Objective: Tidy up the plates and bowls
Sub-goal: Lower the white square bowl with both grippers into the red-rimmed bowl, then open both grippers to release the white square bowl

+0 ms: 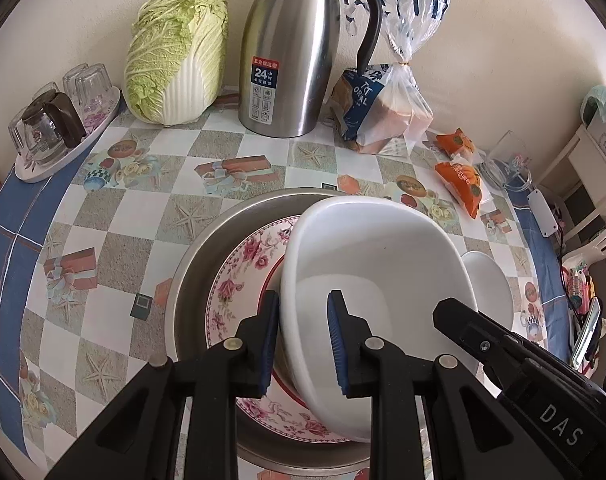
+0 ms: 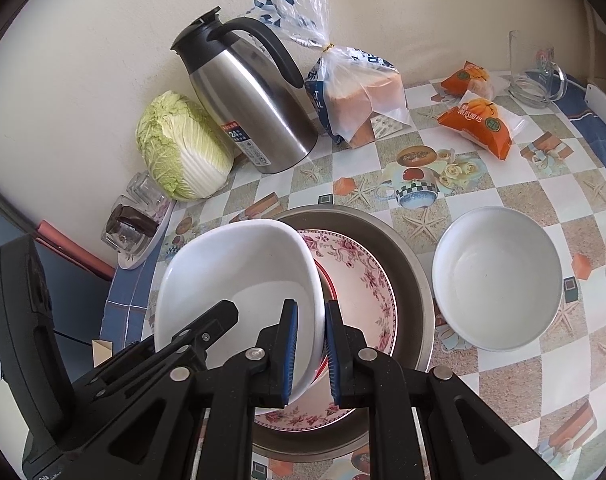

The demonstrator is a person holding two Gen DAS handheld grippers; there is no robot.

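A large white bowl (image 1: 375, 264) (image 2: 239, 272) hangs tilted over a floral plate (image 1: 239, 280) (image 2: 367, 280) that lies in a metal basin (image 1: 199, 264) (image 2: 407, 256). My left gripper (image 1: 303, 340) is shut on the bowl's left wall, one blue pad outside and one inside. On the opposite rim my right gripper (image 2: 310, 352) is shut, and it also shows in the left wrist view (image 1: 463, 328). A smaller white bowl (image 1: 487, 280) (image 2: 499, 276) stands on the tablecloth right of the basin. A red ring shows under the held bowl.
Along the wall stand a steel thermos jug (image 1: 291, 60) (image 2: 255, 108), a napa cabbage (image 1: 175, 56) (image 2: 183, 148) and a bread bag (image 1: 383, 112) (image 2: 359, 96). Orange snack packets (image 2: 479, 120) and a glass mug (image 2: 535, 76) sit at the back right. A tray of glasses (image 1: 59, 128) is at the left edge.
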